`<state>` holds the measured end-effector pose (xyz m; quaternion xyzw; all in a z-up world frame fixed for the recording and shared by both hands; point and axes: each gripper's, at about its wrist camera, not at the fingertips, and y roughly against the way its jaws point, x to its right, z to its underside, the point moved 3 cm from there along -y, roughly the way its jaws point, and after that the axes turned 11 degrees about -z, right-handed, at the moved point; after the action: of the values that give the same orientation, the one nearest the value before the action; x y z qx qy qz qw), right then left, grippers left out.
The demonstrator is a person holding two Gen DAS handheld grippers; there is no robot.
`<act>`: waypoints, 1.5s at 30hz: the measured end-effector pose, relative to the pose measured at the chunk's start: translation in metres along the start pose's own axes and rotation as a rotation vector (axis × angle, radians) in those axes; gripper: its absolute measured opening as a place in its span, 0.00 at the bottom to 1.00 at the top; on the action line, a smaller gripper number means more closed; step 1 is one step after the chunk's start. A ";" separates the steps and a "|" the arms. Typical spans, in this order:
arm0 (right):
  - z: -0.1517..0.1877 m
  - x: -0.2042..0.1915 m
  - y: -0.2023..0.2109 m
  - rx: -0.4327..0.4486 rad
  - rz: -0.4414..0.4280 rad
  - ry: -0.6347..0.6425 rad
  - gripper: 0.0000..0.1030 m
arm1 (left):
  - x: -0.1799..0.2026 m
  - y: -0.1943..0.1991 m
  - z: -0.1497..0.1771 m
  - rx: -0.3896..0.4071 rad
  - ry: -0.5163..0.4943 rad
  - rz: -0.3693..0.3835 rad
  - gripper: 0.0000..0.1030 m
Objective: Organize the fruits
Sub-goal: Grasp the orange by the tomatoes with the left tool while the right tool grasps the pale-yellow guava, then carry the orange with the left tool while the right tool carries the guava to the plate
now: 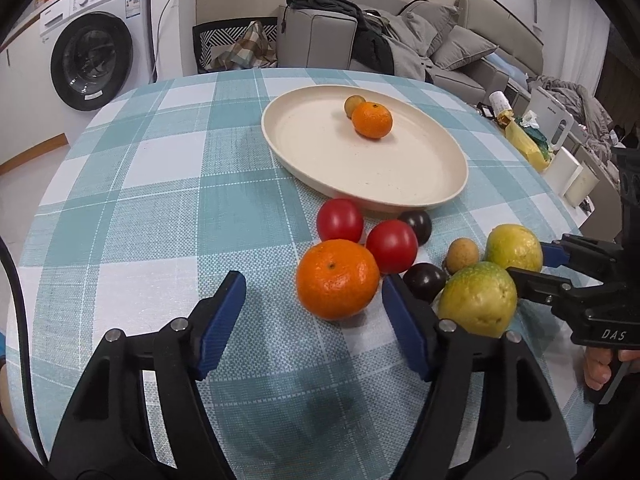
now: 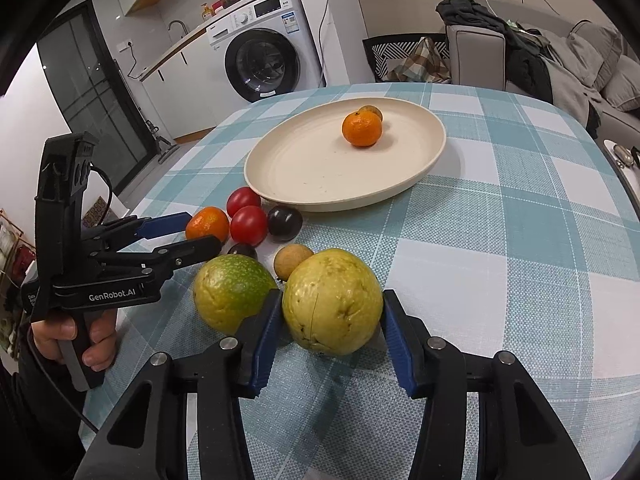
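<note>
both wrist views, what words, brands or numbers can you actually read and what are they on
"GenRobot.AI": white print on the side of the black handheld left gripper, right wrist view.
"DAS": white print on the body of the black handheld right gripper, left wrist view.
Too small or blurred to read: the labels and panel on the white front-loading washing machine, and the small print left of "GenRobot.AI".

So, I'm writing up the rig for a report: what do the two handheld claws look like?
Both are matte black pistol-grip tools with blue ribbed pads and silver pivot bolts. The left claw reads "GenRobot.AI" in white, with a black cable looping from its upright black housing. The right claw shows white "DAS" lettering. Bare fingers wrap the grey-edged handles; no sleeves are visible.
</note>
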<state>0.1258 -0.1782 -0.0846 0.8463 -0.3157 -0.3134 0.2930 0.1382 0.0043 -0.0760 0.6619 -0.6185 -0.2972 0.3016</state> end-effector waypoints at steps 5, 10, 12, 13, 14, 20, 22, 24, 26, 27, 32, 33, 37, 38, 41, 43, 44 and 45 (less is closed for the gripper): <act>0.000 0.000 0.000 0.000 0.000 0.000 0.48 | 0.003 0.003 -0.001 0.017 -0.006 0.047 0.36; -0.001 0.000 0.000 0.005 0.000 0.003 0.48 | 0.004 0.006 -0.001 0.025 -0.008 0.045 0.36; -0.001 0.000 0.001 0.008 0.000 0.007 0.48 | 0.003 0.008 -0.001 0.030 -0.004 0.043 0.36; -0.001 -0.001 0.001 0.009 -0.001 0.008 0.48 | 0.003 0.008 -0.001 0.033 -0.004 0.044 0.36; -0.001 -0.001 0.001 0.011 -0.001 0.009 0.48 | 0.004 0.009 -0.001 0.037 -0.007 0.044 0.36; -0.002 -0.003 0.006 0.036 -0.001 0.020 0.48 | 0.007 0.015 -0.001 0.064 -0.024 0.030 0.36; -0.003 -0.004 0.008 0.051 -0.001 0.023 0.48 | 0.009 0.018 -0.002 0.078 -0.032 0.027 0.36; -0.003 -0.006 0.011 0.065 0.000 0.027 0.48 | 0.010 0.022 -0.002 0.089 -0.036 0.025 0.36; -0.004 -0.007 0.014 0.085 0.003 0.035 0.48 | 0.010 0.026 -0.003 0.103 -0.039 0.021 0.36; -0.005 -0.008 0.015 0.093 -0.001 0.037 0.48 | 0.011 0.027 -0.003 0.109 -0.041 0.014 0.36; -0.008 -0.012 0.023 0.146 -0.011 0.045 0.48 | 0.007 0.031 -0.006 0.123 -0.031 0.000 0.36; -0.009 -0.012 0.024 0.153 -0.009 0.048 0.48 | 0.007 0.032 -0.006 0.128 -0.030 -0.005 0.36; -0.014 -0.011 0.026 0.176 -0.004 0.043 0.48 | 0.006 0.037 -0.010 0.148 -0.026 -0.011 0.36; -0.015 -0.011 0.027 0.182 -0.005 0.043 0.48 | 0.005 0.037 -0.011 0.148 -0.023 -0.010 0.36; -0.020 -0.011 0.028 0.193 0.000 0.046 0.48 | 0.004 0.040 -0.015 0.158 -0.016 -0.007 0.36; -0.022 -0.011 0.028 0.195 0.001 0.046 0.48 | 0.004 0.042 -0.018 0.166 -0.014 -0.004 0.36; -0.024 -0.011 0.028 0.193 0.002 0.047 0.48 | 0.005 0.043 -0.020 0.169 -0.013 -0.004 0.36; -0.025 -0.011 0.028 0.194 0.004 0.049 0.48 | 0.005 0.042 -0.021 0.172 -0.013 -0.005 0.36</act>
<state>0.1271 -0.1806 -0.0457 0.8775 -0.3391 -0.2597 0.2179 0.1278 -0.0024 -0.0299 0.6851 -0.6419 -0.2482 0.2388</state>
